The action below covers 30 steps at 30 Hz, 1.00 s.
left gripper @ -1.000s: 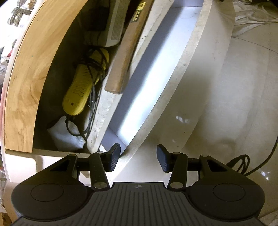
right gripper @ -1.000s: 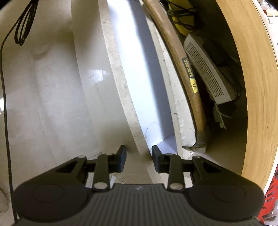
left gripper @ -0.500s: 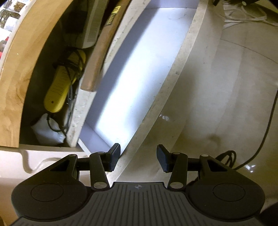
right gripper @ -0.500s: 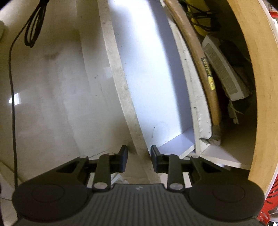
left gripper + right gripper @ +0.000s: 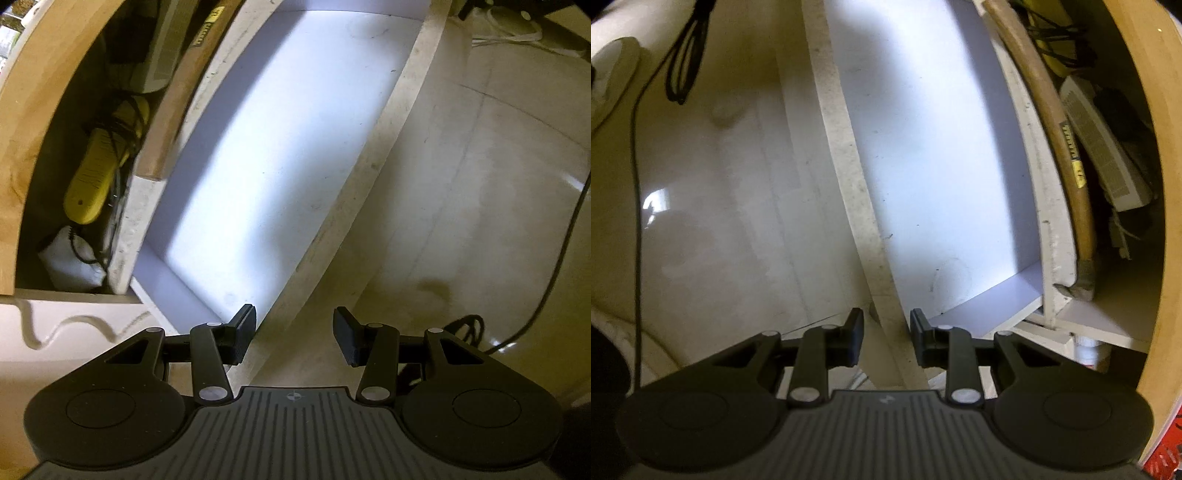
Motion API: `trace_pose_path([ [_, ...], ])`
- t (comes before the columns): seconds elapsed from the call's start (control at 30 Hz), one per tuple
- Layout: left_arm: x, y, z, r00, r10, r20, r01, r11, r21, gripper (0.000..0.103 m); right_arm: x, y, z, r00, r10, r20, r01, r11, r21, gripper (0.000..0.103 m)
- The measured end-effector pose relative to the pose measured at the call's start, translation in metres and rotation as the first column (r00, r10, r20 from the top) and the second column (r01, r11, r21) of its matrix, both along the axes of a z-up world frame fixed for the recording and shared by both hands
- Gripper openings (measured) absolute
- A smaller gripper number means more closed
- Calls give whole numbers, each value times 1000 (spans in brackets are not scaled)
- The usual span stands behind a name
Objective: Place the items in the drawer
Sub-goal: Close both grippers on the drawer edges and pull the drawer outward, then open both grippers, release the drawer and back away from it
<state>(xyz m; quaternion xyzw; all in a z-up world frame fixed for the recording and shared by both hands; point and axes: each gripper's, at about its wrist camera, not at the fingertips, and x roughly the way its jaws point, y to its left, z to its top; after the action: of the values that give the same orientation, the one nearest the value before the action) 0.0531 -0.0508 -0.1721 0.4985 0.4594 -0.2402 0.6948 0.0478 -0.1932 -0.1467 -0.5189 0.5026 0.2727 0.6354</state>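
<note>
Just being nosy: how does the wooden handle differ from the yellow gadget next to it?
The wooden handle is long, brown and bare apart from a small label, and runs along the far wall of the drawer. The yellow gadget is shorter, flatter and tangled in black cable. Both lie outside the drawer, on its far side.

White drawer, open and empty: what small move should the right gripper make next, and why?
Probably open the right gripper and lift off the white drawer's pale front panel: its jaws clamp that edge, the drawer floor lies bare, and it holds no item.
</note>
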Motion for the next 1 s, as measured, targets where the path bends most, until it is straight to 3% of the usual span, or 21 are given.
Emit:
trace_pose_path([
  [0.1, -7, -1, -3, 999, -3, -36, 3, 1000, -1, 45, -10, 2, 2, 999, 15, -49, -15, 1000, 11, 30],
  [0.5, -11, -3, -1, 1000, 0, -26, 0, 1000, -1, 45, -19, 5, 6, 999, 37, -29, -37, 999, -6, 30],
  [0.83, -5, 2, 5, 998, 29, -51, -33, 997, -66, 45, -13, 8, 4, 999, 46, -6, -46, 999, 17, 32],
  [0.87, -5, 2, 6, 999, 26, -43, -29, 997, -78, 47, -14, 8, 4, 998, 54, 7, -55, 998, 20, 54],
  [0.9, -5, 1, 7, 999, 20, -30, -22, 996, -87, 61, -15, 9, 4, 998, 60, 23, -61, 998, 20, 95],
  [0.93, -6, 0, 7, 1000, 11, -7, -12, 996, -84, 83, -16, 10, 2, 997, 67, 42, -68, 997, 22, 102],
  [1.0, -8, -3, 6, 999, -8, 41, 11, 998, -62, 99, -15, 11, -5, 996, 73, 57, -74, 997, 15, 103],
])
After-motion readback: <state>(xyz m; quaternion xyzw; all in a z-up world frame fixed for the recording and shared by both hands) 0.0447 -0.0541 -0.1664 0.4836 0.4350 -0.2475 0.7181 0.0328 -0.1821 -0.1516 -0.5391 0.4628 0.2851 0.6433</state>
